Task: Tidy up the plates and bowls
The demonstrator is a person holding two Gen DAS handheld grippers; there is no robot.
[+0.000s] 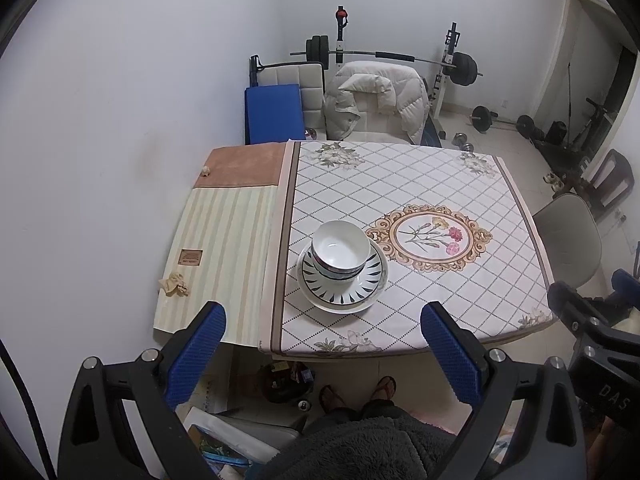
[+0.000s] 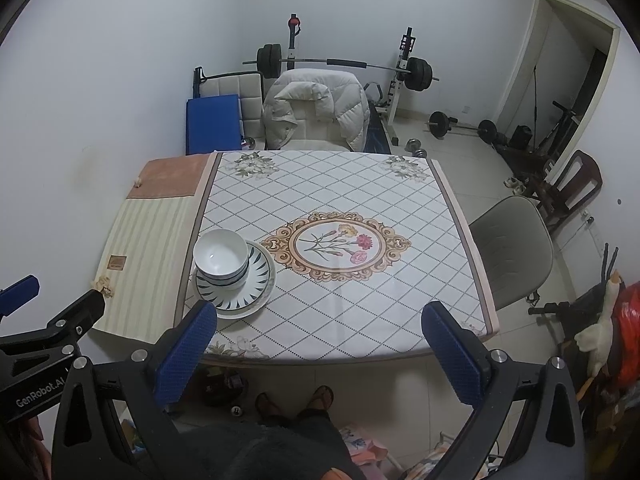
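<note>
Left wrist view: stacked bowls (image 1: 340, 250) sit on plates (image 1: 343, 280), left of the floral medallion (image 1: 430, 237) on the desk (image 1: 460, 304); both grippers' jaws apart, empty.

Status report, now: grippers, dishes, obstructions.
Left gripper open, right gripper open, both empty. White ceramic bowls stacked on leaf-patterned plates. Nothing blocking.
</note>
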